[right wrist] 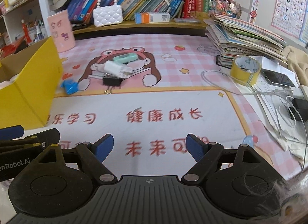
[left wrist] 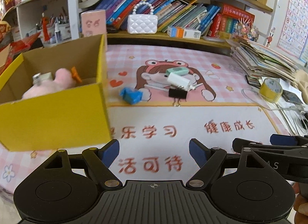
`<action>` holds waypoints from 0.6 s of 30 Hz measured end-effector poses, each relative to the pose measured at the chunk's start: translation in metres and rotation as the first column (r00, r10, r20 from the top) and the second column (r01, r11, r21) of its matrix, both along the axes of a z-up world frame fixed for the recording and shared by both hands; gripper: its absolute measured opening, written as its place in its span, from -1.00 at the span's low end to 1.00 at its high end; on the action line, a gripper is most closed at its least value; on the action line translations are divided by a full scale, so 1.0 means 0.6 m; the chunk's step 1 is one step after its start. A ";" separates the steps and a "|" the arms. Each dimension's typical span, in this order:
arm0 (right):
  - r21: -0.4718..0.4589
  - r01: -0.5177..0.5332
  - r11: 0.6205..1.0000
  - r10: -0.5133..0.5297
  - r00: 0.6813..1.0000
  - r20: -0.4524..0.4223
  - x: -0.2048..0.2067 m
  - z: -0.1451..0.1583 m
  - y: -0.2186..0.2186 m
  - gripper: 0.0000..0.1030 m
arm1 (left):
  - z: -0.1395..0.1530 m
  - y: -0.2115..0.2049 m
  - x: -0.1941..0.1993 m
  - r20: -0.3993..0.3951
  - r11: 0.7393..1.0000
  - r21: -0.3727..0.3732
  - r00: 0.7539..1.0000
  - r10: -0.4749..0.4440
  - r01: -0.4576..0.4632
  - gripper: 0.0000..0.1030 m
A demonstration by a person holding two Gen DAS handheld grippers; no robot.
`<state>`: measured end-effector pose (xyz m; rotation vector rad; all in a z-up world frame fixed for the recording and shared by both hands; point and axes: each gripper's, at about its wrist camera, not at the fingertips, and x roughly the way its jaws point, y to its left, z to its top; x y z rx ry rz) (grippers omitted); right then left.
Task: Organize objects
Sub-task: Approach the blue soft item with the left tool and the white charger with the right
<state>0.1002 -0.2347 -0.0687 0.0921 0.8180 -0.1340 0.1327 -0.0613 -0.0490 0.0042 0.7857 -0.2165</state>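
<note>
Left gripper [left wrist: 154,153] and right gripper [right wrist: 150,148] side by side at the bottom of each frame, both tilted down toward the counter [right wrist: 173,104], fingers spread, nothing between them. Loose cluster at frame centre, well ahead of both: white charger [left wrist: 178,81] lying across a black binder clip [left wrist: 178,93], mint-green case [left wrist: 177,70] just behind, blue clip [left wrist: 131,94] to the left, close to the yellow box [left wrist: 53,116]. Charger's long axis running lower right to upper left. Box at frame left, already holding a pink plush toy [left wrist: 57,84]. Cluster straight ahead of the left fingers, up and left of the right; left hand judged nearer. Yellow tape roll [right wrist: 245,70] at right, apart.
</note>
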 end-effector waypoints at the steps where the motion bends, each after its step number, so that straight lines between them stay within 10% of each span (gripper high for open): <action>1: 0.003 -0.001 1.000 0.001 1.000 0.000 0.006 -0.001 -0.008 0.57 | 0.001 -0.007 0.005 0.005 1.000 0.002 1.000 0.001 -0.001 0.59; 18: 0.050 -0.081 0.995 0.080 0.997 0.017 0.106 -0.003 -0.085 0.57 | 0.006 -0.068 0.059 0.025 0.993 0.047 0.994 0.104 -0.105 0.56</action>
